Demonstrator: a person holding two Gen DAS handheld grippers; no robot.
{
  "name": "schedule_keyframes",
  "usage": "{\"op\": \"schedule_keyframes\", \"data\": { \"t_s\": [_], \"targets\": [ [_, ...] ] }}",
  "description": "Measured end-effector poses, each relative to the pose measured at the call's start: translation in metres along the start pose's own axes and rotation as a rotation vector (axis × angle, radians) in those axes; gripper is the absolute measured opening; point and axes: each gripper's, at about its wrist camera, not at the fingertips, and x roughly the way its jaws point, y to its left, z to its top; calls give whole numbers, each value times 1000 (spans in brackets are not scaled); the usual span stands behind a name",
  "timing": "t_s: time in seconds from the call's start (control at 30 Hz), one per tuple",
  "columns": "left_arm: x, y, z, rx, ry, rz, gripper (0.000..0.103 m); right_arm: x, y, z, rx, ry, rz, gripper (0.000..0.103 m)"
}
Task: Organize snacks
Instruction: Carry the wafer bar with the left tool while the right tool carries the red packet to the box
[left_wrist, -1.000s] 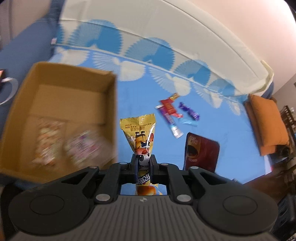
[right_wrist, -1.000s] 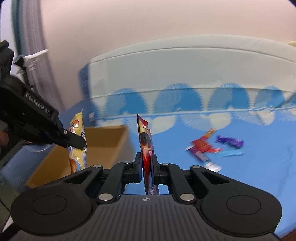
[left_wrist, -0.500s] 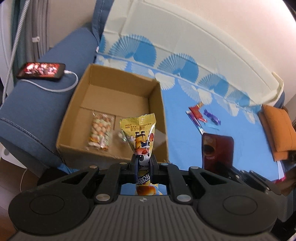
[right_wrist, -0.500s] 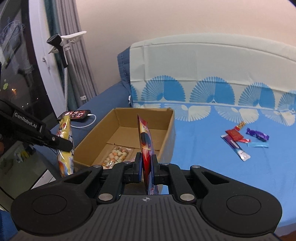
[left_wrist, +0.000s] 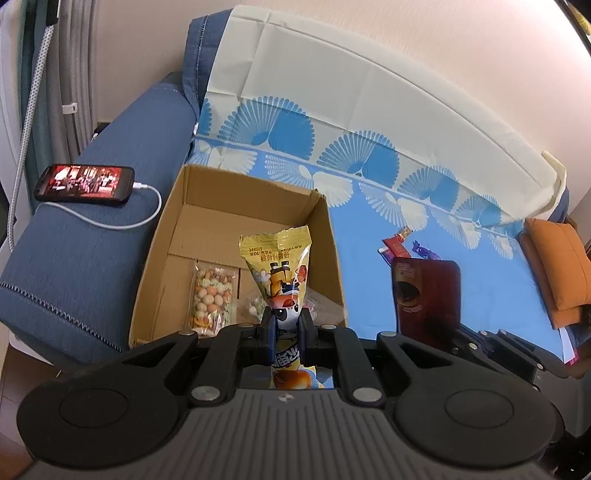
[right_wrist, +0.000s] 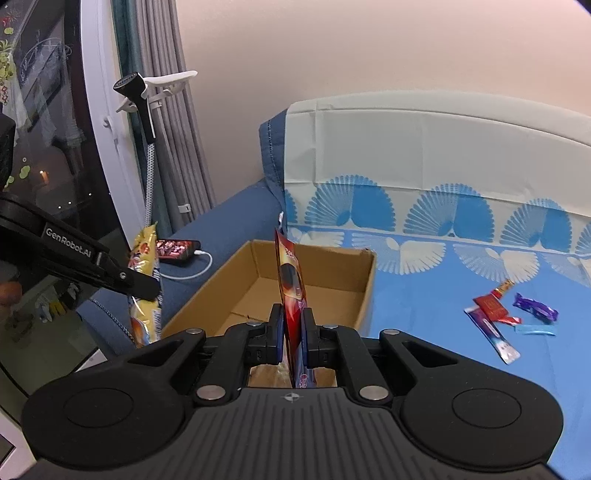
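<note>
Both tongs are clamped on snacks. My left tongs (left_wrist: 283, 334) pinch a yellow snack bag (left_wrist: 277, 266) upright over the near end of the cardboard box (left_wrist: 162, 258), where a clear pack of mixed nuts (left_wrist: 212, 295) lies on the floor of the box. My right tongs (right_wrist: 293, 332) grip a dark red packet (right_wrist: 290, 284) edge-on, above the box's near side. Farther right, several small candies (right_wrist: 502, 314) lie on the blue bed sheet (right_wrist: 424, 295). Left of the box, a phone (left_wrist: 85, 182) rests on the sofa arm (left_wrist: 92, 258).

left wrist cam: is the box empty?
No. The cardboard box already holds a clear pack of mixed round snacks lying on its floor, with another clear wrapped pack beside it.
</note>
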Motion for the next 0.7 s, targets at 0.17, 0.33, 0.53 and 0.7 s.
{"op": "schedule_keyframes", "data": {
  "t_s": [0.17, 0.33, 0.53, 0.7],
  "targets": [
    [13, 5, 6, 5, 9, 10, 12, 15, 2, 7, 1, 3, 13, 10],
    [29, 11, 10, -1, 36, 21, 12, 29, 2, 9, 6, 22, 11, 10],
    [43, 17, 17, -4, 49, 28, 12, 46, 1, 7, 18, 59, 8, 10],
    [57, 21, 25, -3, 59, 36, 12, 61, 0, 8, 24, 79, 10, 10]
  ]
}}
